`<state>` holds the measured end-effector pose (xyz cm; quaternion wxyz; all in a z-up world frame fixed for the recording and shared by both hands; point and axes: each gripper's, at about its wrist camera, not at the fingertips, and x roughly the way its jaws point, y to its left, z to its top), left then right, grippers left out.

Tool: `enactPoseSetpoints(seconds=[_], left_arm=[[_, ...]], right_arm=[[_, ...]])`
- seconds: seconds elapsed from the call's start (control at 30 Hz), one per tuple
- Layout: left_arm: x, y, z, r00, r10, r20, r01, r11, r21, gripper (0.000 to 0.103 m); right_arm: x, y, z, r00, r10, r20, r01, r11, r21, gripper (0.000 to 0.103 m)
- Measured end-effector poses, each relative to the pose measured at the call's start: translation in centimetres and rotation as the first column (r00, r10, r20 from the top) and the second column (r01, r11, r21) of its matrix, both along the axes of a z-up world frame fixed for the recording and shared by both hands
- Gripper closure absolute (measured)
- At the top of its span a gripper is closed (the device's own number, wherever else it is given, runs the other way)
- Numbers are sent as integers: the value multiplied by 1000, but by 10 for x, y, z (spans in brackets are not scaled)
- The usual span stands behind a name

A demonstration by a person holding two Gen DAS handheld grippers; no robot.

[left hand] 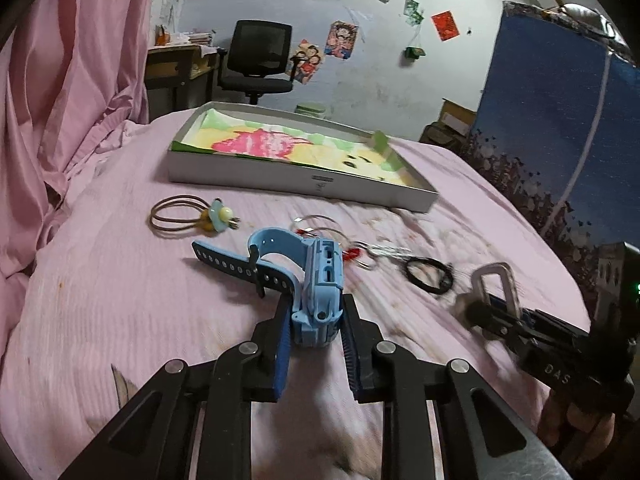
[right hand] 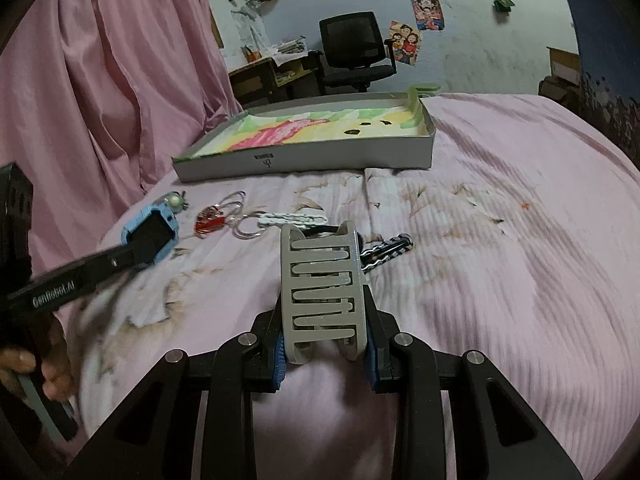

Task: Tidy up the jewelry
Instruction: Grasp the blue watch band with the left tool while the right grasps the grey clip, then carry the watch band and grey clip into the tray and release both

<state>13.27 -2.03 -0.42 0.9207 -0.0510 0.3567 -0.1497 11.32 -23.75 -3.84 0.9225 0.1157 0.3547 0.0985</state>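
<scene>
Left gripper (left hand: pixel 316 344): clenched on blue watch (left hand: pixel 318 300), pads pressing both sides of its case; strap arching up and trailing left over the bed (left hand: pixel 100 300).
Right gripper (right hand: pixel 326 354): clamped on grey hair claw (right hand: pixel 322 288), standing upright between the blue pads; in the left wrist view, blurred at right edge with the claw held just above the sheet.
Just beyond the watch: clear wire hoops with red charm (left hand: pixel 352 254), lying on the sheet; white zigzag clip (right hand: pixel 292 219) touching those hoops.
Black hair tie (left hand: pixel 430 274): flat on the bed, right of the red charm, near the right gripper's tip.
Striped black-and-white clip (right hand: pixel 386 250): behind the claw, partly hidden by it.
Brown hair tie with pale bead ornament (left hand: pixel 192 216): left of the watch strap, apart from it.
Shallow grey box (left hand: pixel 300 182): farther back on the bed, lined with a pink, yellow and green drawing, holding no jewelry that can be made out.
Pink curtain (left hand: pixel 72 80): hanging along the left side.
Background: black office chair (left hand: pixel 258 56) by the wall.
</scene>
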Motion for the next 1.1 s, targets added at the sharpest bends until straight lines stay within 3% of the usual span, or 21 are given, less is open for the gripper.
enactPoseSetpoints(seconds=[0.23,0.43,0.83,0.97,1.1], left_arm=[[-14,-5,17,999,-16,45,17,1000,-25,82],[12,-2,39,996,11,92,-6,998,-55,82],[105,4,59,986,31,162,-21,998,-67,82],[138,6,54,989,37,145,-29,998,-60,82],[168,10,41,995,55,81,-50,996,-71,82]], right_arm=[[-15,11,27,996,8,94,-7,1000,-6,76],[-1,13,53,985,34,169,-29,999,-32,76],[102,15,76,975,53,214,-49,999,-21,76],[138,20,76,975,48,216,-43,999,-30,77],[178,24,70,982,44,185,-44,999,-4,76]])
